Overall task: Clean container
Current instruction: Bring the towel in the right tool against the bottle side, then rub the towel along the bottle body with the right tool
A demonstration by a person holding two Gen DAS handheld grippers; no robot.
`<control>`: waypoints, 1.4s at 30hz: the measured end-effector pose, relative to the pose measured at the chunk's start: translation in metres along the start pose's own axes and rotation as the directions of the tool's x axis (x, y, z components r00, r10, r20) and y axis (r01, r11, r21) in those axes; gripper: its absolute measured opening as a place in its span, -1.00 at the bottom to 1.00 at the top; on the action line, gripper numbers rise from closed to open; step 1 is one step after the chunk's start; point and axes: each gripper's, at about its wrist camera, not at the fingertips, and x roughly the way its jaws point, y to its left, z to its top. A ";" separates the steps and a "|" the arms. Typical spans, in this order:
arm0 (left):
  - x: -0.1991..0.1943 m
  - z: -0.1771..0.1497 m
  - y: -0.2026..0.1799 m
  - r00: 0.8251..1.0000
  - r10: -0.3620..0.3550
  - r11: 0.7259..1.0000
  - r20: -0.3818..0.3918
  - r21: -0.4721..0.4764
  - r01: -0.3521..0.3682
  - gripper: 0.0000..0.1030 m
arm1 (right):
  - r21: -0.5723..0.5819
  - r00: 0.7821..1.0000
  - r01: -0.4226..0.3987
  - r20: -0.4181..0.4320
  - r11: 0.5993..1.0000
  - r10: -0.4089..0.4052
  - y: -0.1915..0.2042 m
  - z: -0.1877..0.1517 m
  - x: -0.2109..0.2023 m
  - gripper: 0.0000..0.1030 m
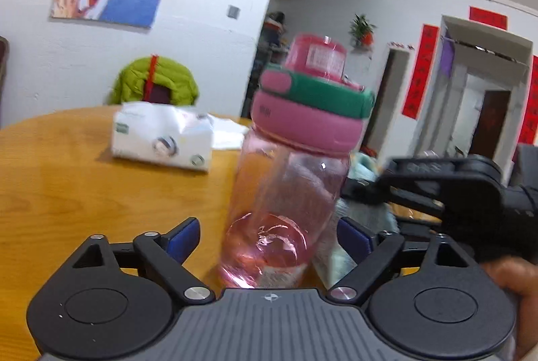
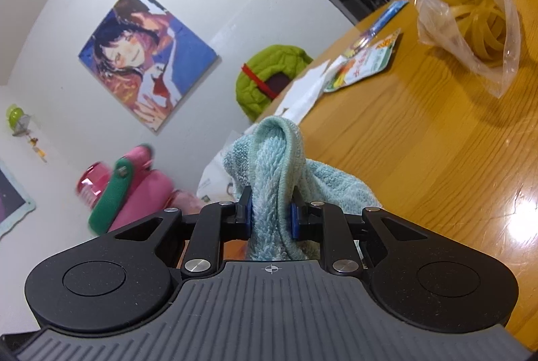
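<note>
A clear pink bottle [image 1: 282, 193] with a pink and green lid [image 1: 309, 105] stands on the wooden table [image 1: 84, 193], tilted a little. My left gripper [image 1: 269, 240] is open, its blue pads on either side of the bottle's base and apart from it. My right gripper [image 2: 270, 213] is shut on a light blue towel [image 2: 279, 166], which bunches up between the pads. The bottle's lid [image 2: 127, 193] shows at the left of the right wrist view. The right gripper's black body [image 1: 454, 189] and some of the towel [image 1: 363, 213] show just right of the bottle.
A white tissue pack [image 1: 161, 135] lies on the table behind the bottle. A plastic bag of yellow rubber bands [image 2: 470, 11] and a snack packet [image 2: 366, 58] lie on the table [image 2: 437, 142]. A green jacket [image 1: 154, 82] hangs on a chair beyond.
</note>
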 end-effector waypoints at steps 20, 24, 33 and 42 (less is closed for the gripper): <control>0.013 0.010 0.023 0.993 -0.116 0.990 -0.001 0.082 0.116 0.40 | 0.084 0.993 -0.111 -0.021 0.990 0.114 -0.003 -0.002 -0.015 -0.57; 0.014 0.010 0.026 0.991 -0.134 0.988 0.000 0.081 0.134 0.39 | 0.142 0.971 -0.236 0.063 0.961 0.229 -0.009 0.001 -0.026 -0.57; 0.017 0.010 0.029 0.989 -0.147 0.987 0.004 0.070 0.146 0.38 | 0.290 0.977 -0.181 -0.054 0.940 0.205 -0.027 -0.005 -0.006 -0.57; 0.017 0.011 0.029 0.991 -0.137 0.988 0.006 0.070 0.137 0.38 | 0.246 0.980 -0.173 -0.055 0.954 0.192 -0.020 -0.004 -0.004 -0.57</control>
